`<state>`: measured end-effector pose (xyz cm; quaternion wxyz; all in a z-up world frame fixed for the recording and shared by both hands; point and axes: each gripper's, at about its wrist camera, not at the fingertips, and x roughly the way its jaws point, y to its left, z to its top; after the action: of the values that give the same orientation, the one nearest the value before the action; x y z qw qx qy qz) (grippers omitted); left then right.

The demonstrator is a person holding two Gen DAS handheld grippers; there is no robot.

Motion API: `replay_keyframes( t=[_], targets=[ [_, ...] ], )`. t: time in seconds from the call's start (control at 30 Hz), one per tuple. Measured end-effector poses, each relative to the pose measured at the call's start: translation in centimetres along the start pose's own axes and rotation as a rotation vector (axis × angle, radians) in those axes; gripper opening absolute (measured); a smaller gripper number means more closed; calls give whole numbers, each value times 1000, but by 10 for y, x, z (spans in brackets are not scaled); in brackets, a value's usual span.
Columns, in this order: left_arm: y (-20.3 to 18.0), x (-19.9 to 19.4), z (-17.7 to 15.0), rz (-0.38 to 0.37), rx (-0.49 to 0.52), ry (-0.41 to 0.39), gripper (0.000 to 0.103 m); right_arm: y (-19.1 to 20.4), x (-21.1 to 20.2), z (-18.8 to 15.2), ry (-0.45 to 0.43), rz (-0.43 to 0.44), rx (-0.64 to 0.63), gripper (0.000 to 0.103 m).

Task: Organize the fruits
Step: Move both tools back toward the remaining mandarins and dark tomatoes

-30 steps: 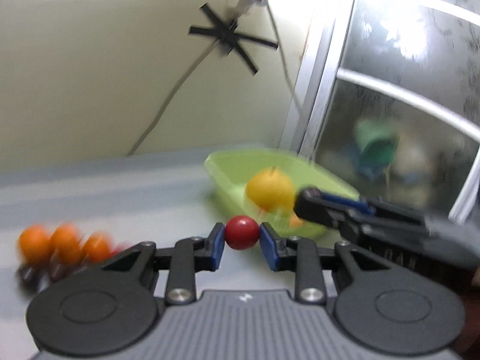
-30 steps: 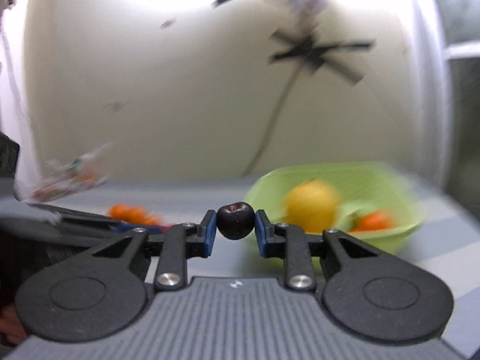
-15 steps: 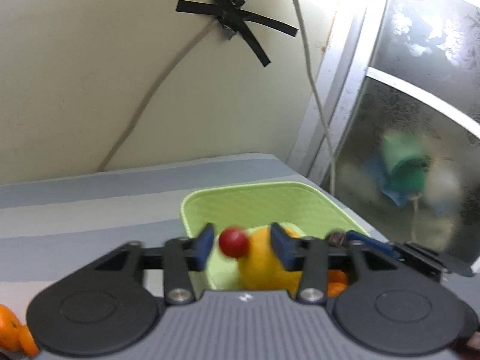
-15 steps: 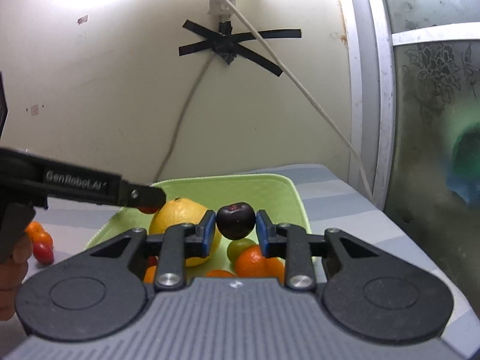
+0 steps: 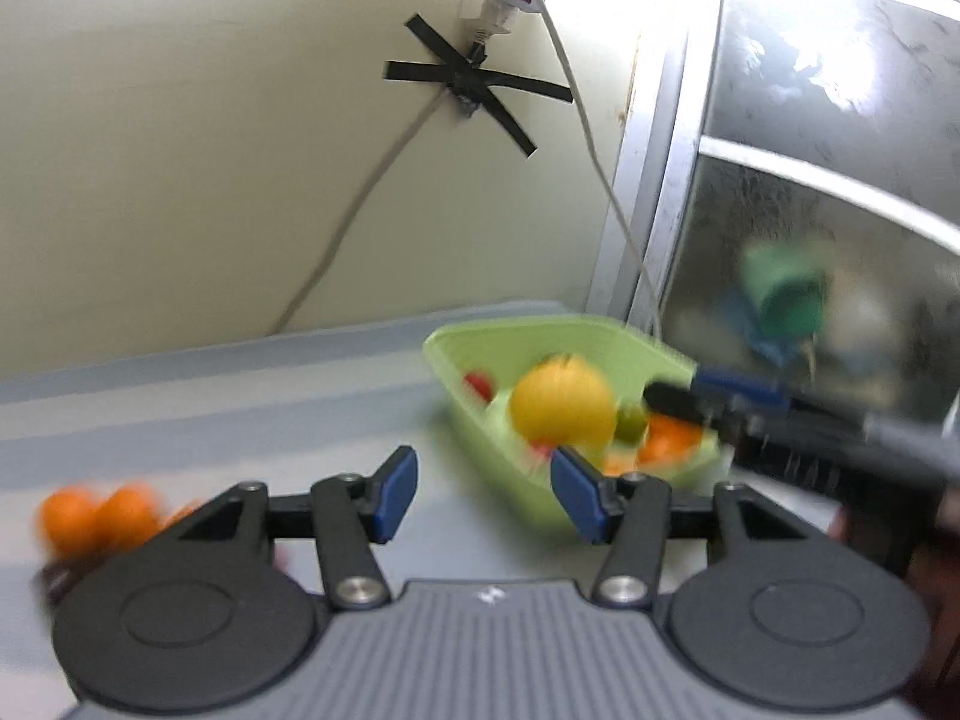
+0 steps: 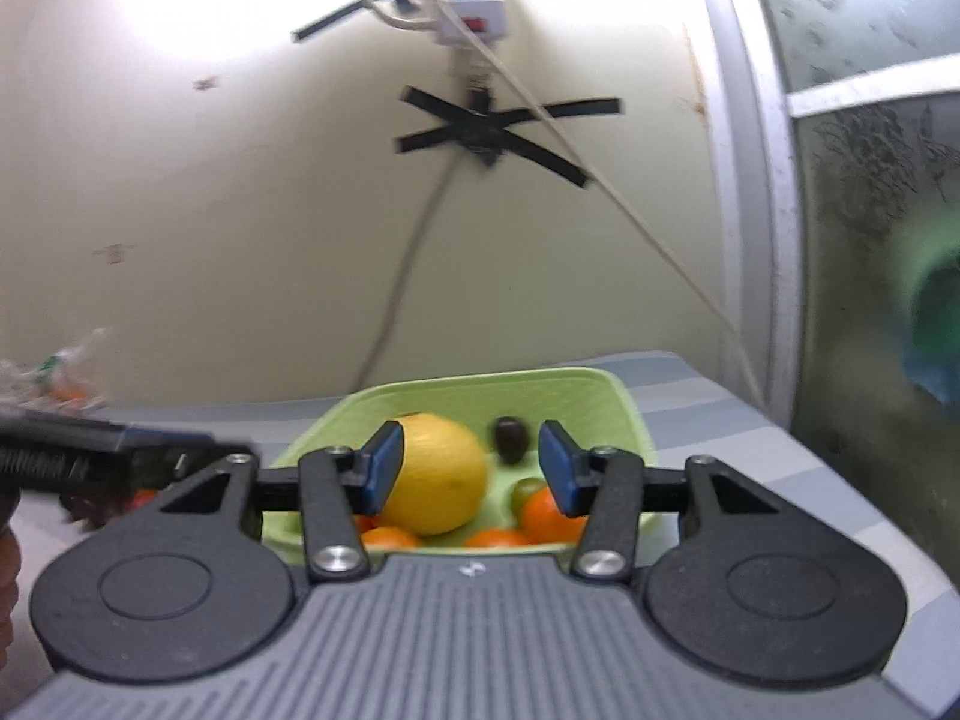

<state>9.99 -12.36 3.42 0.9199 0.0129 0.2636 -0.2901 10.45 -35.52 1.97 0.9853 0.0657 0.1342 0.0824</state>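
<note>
A light green tray (image 5: 540, 336) (image 6: 600, 402) on the striped table holds a large yellow fruit (image 5: 561, 402) (image 6: 438, 474), several small oranges (image 6: 549, 513), a green fruit (image 6: 527, 489), a red fruit (image 5: 480, 385) and a dark cherry (image 6: 510, 439). My left gripper (image 5: 485, 495) is open and empty, left of the tray. My right gripper (image 6: 469, 467) is open and empty above the tray's near side; the dark cherry shows between its fingers, inside the tray. The right gripper shows in the left wrist view (image 5: 714, 399). The left gripper shows in the right wrist view (image 6: 198, 450).
Small oranges (image 5: 96, 516) and dark fruits lie on the table at the left. A cable and black tape (image 5: 474, 84) hang on the cream wall behind. A metal window frame (image 5: 648, 180) stands right of the tray.
Both grippers have opened. The red fruit has left the left gripper and lies in the tray; the dark cherry has left the right gripper and is in the tray. The left gripper has drawn back leftward.
</note>
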Motion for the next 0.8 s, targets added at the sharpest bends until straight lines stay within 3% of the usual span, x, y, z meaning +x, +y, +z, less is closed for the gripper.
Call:
replay_keyframes(
  t=[0.2,0.4,0.47,0.57,0.8],
  targets=[
    [31,-54,-49,136,43,58,51,49,-21,-14,48,157,-44,52],
    [79,-81,-63,299,-48,118,51,114,5,-31,264,300,-157,52],
    [102,-89,-64,286,-142,112,50,138,19,-38,358,313,-235,53],
    [120,-100,-67,307,-188,97,49,157,20,-41,354,313,-297,52],
    [135,-105,-69,258,-267,63,49,161,28,-39,365,311,-271,53]
  ],
)
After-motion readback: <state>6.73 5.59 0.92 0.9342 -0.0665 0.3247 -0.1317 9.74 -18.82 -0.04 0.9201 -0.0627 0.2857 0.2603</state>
